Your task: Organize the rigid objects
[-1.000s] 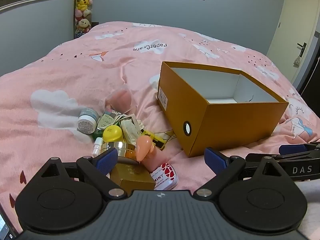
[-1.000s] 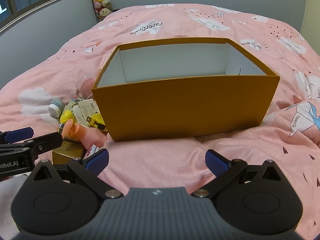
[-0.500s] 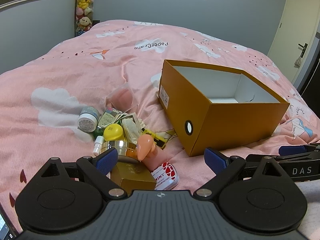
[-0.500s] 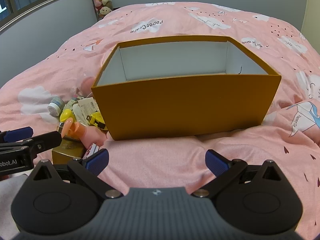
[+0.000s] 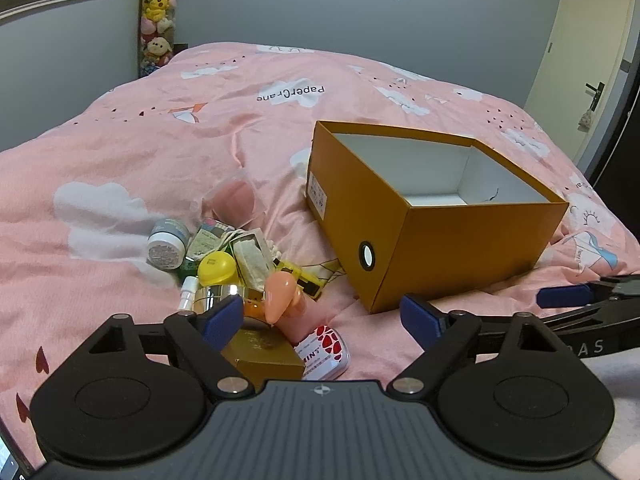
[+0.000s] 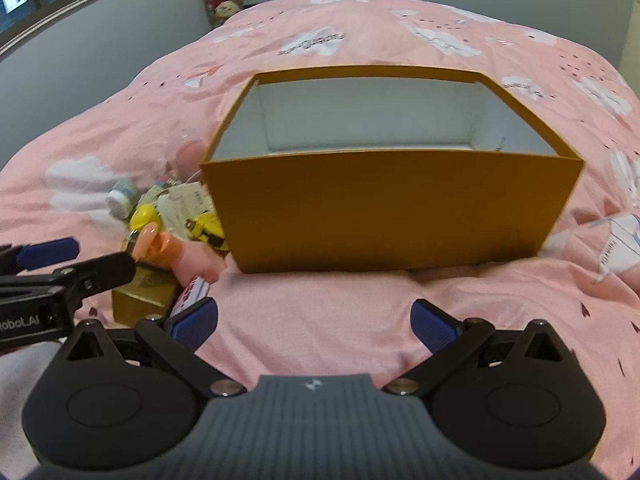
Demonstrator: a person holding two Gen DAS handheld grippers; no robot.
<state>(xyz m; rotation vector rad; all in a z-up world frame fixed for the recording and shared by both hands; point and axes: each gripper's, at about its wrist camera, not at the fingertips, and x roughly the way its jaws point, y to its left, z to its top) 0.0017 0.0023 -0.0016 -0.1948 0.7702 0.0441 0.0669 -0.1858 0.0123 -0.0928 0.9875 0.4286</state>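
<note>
An open orange box (image 5: 460,248) with a white, empty inside sits on the pink bed; it fills the right wrist view (image 6: 384,208). Left of it lies a pile of small items: a gold box (image 5: 264,354), a mint tin (image 5: 326,350), a pink fan (image 5: 280,296), a yellow round case (image 5: 216,268), a grey-lidded jar (image 5: 166,246), sachets (image 5: 250,256). My left gripper (image 5: 322,316) is open and empty, just short of the pile. My right gripper (image 6: 314,322) is open and empty in front of the box.
The pink duvet (image 5: 160,148) is soft and wrinkled. A column of plush toys (image 5: 156,20) hangs in the far corner. A door (image 5: 580,40) is at the right. My right gripper's fingers (image 5: 568,296) reach into the left wrist view.
The right wrist view has moved slightly closer to the box and tilted. The left gripper has barely moved. Both grippers stay open.
</note>
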